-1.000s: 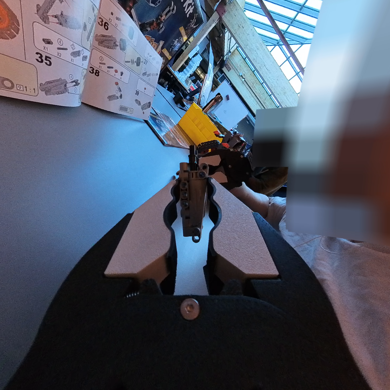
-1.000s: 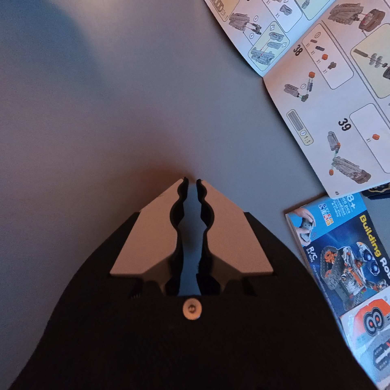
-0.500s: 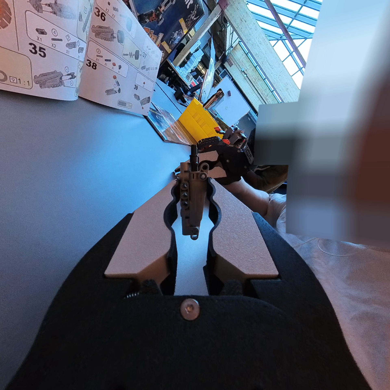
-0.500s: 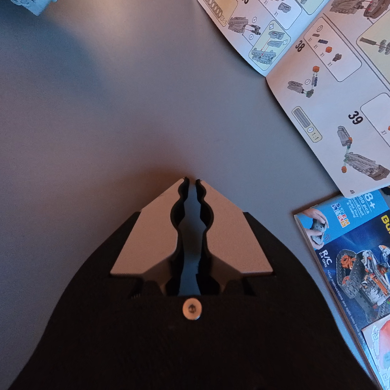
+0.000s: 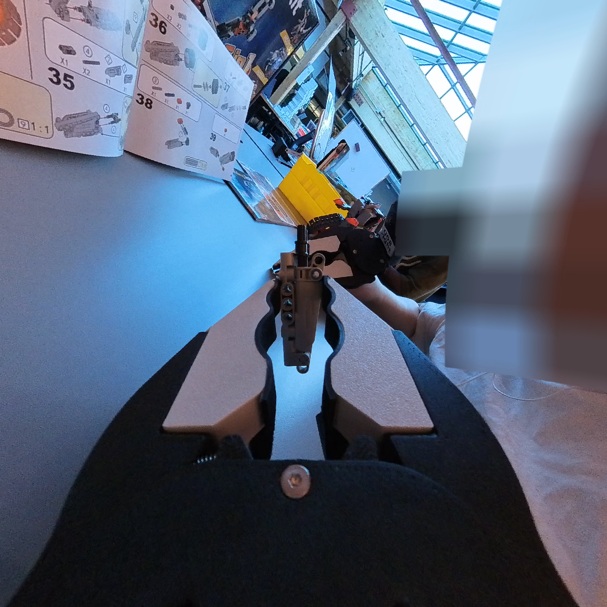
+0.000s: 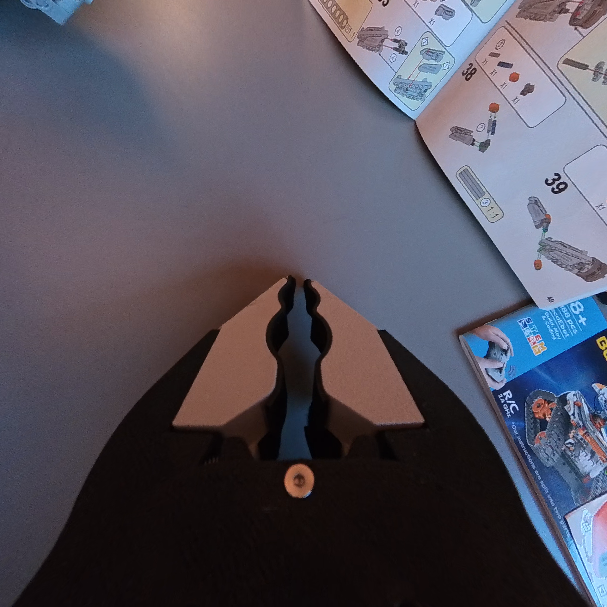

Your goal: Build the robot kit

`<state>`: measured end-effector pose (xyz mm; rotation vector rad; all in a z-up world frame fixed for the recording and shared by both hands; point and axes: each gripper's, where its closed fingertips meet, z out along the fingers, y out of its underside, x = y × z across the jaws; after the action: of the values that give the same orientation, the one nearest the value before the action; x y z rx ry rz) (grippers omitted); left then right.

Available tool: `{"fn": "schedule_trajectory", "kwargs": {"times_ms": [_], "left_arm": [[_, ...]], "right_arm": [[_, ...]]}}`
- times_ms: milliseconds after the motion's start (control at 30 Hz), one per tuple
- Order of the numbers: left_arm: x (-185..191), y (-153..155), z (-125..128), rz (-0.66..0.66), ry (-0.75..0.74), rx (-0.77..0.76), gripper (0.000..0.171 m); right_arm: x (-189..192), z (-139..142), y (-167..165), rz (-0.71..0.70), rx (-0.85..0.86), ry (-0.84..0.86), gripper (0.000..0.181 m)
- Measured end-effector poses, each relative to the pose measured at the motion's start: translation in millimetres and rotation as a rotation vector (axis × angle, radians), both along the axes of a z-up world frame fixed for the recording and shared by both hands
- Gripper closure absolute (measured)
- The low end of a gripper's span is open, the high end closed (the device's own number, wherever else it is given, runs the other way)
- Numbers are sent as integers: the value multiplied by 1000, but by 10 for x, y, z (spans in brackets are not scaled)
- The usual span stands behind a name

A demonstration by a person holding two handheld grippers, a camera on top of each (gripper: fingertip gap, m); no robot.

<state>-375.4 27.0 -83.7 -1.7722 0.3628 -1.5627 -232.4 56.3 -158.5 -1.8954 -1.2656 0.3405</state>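
Note:
My left gripper (image 5: 300, 282) is shut on a dark grey building-brick assembly (image 5: 300, 315) and holds it upright above the grey table (image 5: 98, 279). A black axle (image 5: 301, 239) sticks out of the assembly's far end. Just beyond it, the other gripper (image 5: 328, 253) shows in a hand. In the right wrist view my right gripper (image 6: 298, 280) points down at the bare table (image 6: 164, 164). Its jaws are nearly together and hold nothing.
An open instruction booklet (image 6: 492, 131) lies at the right, also in the left wrist view (image 5: 98, 82). A coloured printed box (image 6: 542, 394) lies below it. A yellow bin (image 5: 305, 193) stands behind. A person's light sleeve (image 5: 525, 460) fills the right.
Both views have drifted only a little. A pale object has come into the top left corner of the right wrist view. Neither grip has changed.

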Motion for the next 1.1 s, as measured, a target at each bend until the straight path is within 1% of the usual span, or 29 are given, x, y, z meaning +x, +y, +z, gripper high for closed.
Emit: {"fn": "schedule_trajectory", "kwargs": {"times_ms": [367, 433, 467, 533, 600, 667, 733, 867, 967, 1033, 1100], "left_arm": [[11, 14, -8, 10, 11, 6, 150], [16, 20, 0, 17, 6, 8, 150], [24, 27, 8, 23, -4, 6, 150], [69, 18, 35, 15, -46, -12, 149], [153, -17, 50, -10, -83, -45, 150], [247, -71, 38, -35, -89, -71, 150], [310, -111, 23, -44, -78, -78, 150], [342, -143, 26, -43, -108, -120, 150], [345, -150, 17, -46, -129, -159, 150], [336, -146, -4, -38, -120, -169, 150], [324, -155, -9, -38, -115, -172, 150]], "right_arm": [[-20, 3, -16, 31, 32, -19, 175], [-37, 15, -17, 47, 56, -27, 171], [-93, 39, -45, 84, 73, -15, 159], [-265, 123, -134, 178, 129, 33, 121], [-482, 264, -214, 250, 217, 99, 90], [-713, 447, -333, 300, 279, 197, 69], [-887, 589, -451, 326, 303, 251, 59], [-1119, 805, -562, 357, 424, 245, 57], [-1294, 731, -556, 355, 405, 196, 58], [-1355, 624, -587, 379, 368, 146, 74], [-1375, 606, -564, 364, 377, 128, 78]]}}
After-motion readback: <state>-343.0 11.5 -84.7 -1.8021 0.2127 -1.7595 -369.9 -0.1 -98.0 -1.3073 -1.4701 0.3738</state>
